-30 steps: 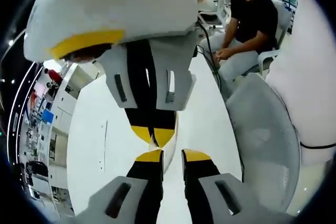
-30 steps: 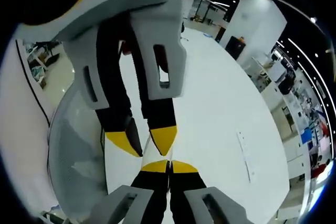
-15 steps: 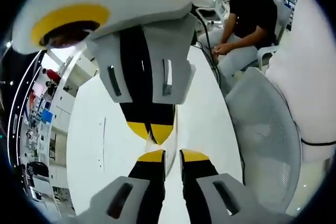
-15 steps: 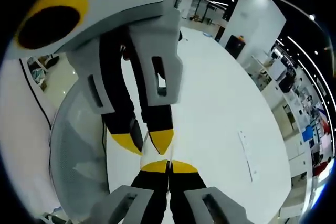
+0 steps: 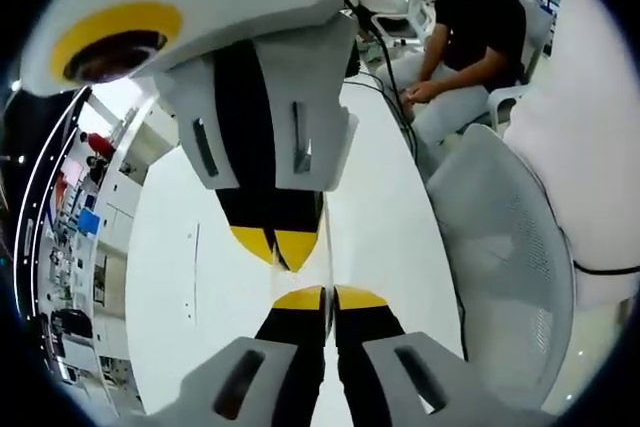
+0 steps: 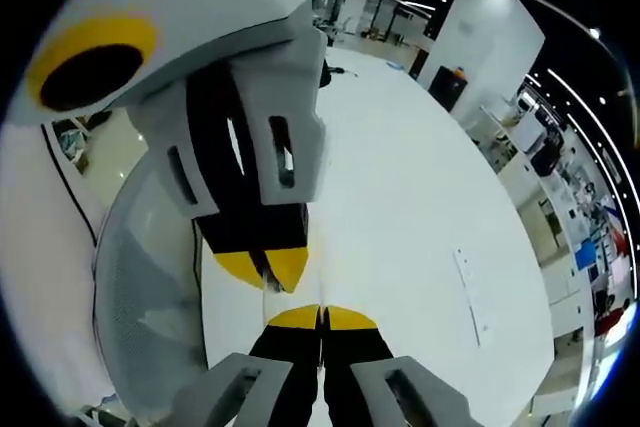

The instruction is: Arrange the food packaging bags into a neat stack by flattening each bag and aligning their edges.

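– Starting with the left gripper view, how did the left tongs (image 5: 322,297) stand?
– Closed, yellow tips together, with a thin pale sheet caught between them. It was seen edge-on, and I took it for the bag (image 5: 324,232).
– Where did the bag run?
– Up from between the jaws, over the white table (image 5: 200,277), just beside the right tongs (image 5: 275,247), which came down from the top of the view.
– And those?
– Tips together too, close to the left tips but apart from them. Whether they pinched the sheet, I could not tell there.
– Anything else?
– A grey mesh chair (image 5: 500,247) at the table's edge, and beyond it a seated person (image 5: 480,27) in a black top.
– Now the right gripper view.
– The right tongs (image 6: 322,317) were pressed shut, with no gap between the tips, and I made out nothing between them. The left tongs (image 6: 265,269) hung from above, closed, their tips just above the right ones.
– The bag?
– I could not tell it from the white table (image 6: 420,207) in that view.
– The chair?
– The chair (image 6: 140,277) sat to the left, against the table's edge.
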Available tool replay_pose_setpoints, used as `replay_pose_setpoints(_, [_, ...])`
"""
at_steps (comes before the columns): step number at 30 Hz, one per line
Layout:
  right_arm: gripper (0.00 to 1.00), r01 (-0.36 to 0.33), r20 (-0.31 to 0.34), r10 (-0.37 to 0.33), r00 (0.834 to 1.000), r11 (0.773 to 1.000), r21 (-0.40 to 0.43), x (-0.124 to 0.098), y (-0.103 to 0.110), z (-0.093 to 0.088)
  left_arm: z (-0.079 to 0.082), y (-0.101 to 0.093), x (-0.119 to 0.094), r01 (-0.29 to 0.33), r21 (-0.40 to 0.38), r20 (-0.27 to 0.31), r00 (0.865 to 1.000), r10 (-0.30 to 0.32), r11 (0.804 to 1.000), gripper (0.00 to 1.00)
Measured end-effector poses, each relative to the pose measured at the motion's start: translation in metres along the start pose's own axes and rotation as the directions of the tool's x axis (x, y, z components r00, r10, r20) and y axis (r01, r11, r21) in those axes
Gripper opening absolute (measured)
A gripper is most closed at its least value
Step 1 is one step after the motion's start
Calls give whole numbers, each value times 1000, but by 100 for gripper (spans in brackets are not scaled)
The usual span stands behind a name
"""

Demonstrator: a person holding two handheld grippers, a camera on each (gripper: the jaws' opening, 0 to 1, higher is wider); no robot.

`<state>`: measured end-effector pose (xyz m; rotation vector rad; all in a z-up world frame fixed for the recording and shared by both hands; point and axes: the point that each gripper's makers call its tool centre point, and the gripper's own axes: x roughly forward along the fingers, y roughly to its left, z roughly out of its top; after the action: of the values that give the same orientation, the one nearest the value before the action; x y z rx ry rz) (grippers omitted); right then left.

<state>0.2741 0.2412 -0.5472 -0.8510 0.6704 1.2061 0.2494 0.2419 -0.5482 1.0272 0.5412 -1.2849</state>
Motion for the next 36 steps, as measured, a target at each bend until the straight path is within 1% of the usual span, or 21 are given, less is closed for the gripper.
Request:
replay_pose_setpoints(10, [0,10,-4,-10,1000,1000,5,2,-4,-1,1,-6,0,15,-13,4,1000,-15,1000,0])
replay_pose_setpoints(22, [0,45,-10,-44,999,999,25,3,-10,-3,1,-18,4,43,-41,8,999,-42,998,0])
replay_pose_setpoints(36, [0,93,-11,-92,996,994,53,3,-20,-6,-3,-34,13,50,-83,37,998,-47,995,0])
